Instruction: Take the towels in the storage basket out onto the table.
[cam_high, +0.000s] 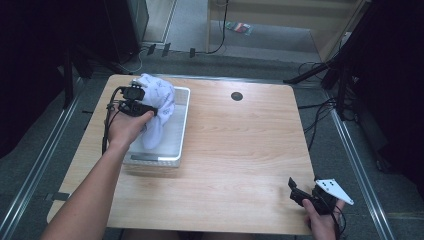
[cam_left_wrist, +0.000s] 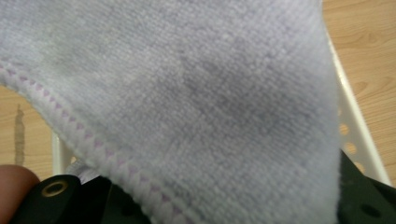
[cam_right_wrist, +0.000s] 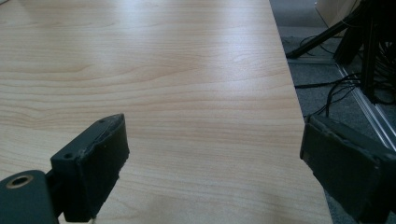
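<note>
Left tongs (cam_high: 134, 101) clamped tight on a white towel (cam_high: 159, 105), which we see held above the white basket (cam_high: 183, 131) near the worktop's (cam_high: 240, 150) far-left corner. We judge it soft, light and floppy; pinch a bunched fold or the stitched hem. Right tongs (cam_high: 306, 193), near-right corner, gape wide, holding nothing.

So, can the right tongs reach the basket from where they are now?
Probably yes: the bare table leaves the way free from the open right tongs to the basket, though the far corner means a long stretch.
</note>
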